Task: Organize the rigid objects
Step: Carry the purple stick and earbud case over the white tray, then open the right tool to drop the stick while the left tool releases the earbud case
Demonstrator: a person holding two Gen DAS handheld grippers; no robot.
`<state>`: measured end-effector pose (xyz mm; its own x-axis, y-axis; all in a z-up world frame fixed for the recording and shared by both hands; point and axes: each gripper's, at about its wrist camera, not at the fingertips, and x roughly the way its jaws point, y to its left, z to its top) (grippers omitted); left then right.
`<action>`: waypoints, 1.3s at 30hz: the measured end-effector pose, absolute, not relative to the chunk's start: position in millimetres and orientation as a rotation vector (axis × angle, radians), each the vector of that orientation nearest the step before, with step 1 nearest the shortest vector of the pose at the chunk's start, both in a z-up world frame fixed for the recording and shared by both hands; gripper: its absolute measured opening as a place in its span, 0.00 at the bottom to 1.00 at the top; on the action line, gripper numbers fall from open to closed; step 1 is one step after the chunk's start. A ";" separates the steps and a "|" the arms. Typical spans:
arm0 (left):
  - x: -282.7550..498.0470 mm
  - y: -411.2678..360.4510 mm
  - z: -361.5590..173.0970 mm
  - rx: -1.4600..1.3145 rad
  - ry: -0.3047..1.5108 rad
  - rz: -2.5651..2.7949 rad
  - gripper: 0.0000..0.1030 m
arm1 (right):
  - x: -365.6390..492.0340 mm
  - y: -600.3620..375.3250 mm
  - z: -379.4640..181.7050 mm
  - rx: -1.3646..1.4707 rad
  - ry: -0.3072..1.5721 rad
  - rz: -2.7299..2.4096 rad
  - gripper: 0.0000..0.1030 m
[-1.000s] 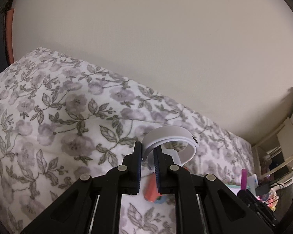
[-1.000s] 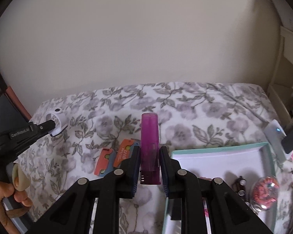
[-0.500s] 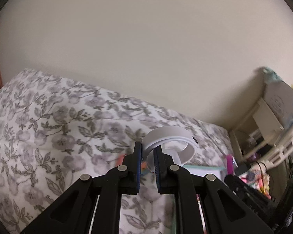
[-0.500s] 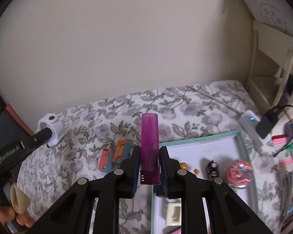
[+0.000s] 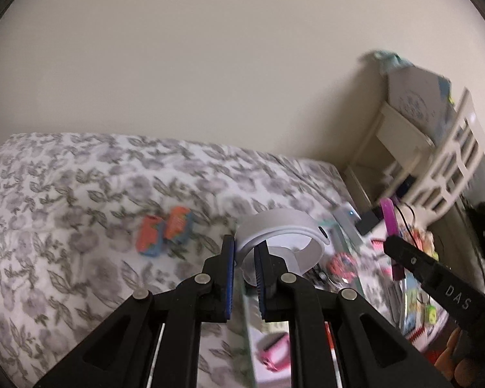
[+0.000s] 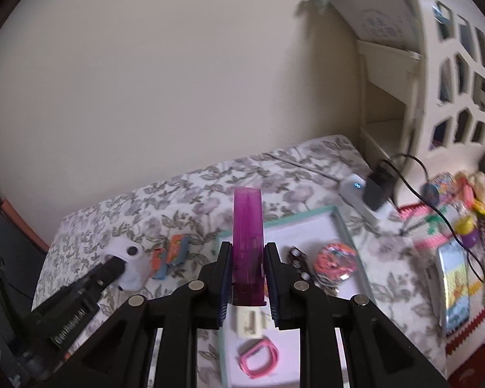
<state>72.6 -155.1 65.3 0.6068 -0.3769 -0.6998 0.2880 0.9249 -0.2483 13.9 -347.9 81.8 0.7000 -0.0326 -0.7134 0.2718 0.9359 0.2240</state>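
Above the floral bedsheet, the left gripper pinches a white curved plastic band; the right gripper pinches an upright translucent purple plastic case over the teal-rimmed tray.

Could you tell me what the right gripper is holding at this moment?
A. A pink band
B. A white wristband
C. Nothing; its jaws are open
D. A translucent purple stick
D: in the right wrist view the right gripper is shut on the upright purple stick, while the pink band lies in the tray and the left gripper holds the white wristband.
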 end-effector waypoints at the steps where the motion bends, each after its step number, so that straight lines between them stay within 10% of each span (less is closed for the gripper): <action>1: 70.6 -159.5 62.7 -0.107 0.840 -0.393 0.12 | 9.8 -351.7 79.4 0.336 0.788 -0.182 0.21; 39: 43.8 -269.0 -41.9 0.263 1.019 -0.510 0.12 | 23.0 -404.6 -57.0 0.354 1.186 -0.355 0.21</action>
<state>43.8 -269.0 -41.9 0.4213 -0.2820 -0.8620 0.5210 0.8532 -0.0244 23.0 -404.6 -57.0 0.3343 -0.0824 -0.9389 0.4468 0.8910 0.0808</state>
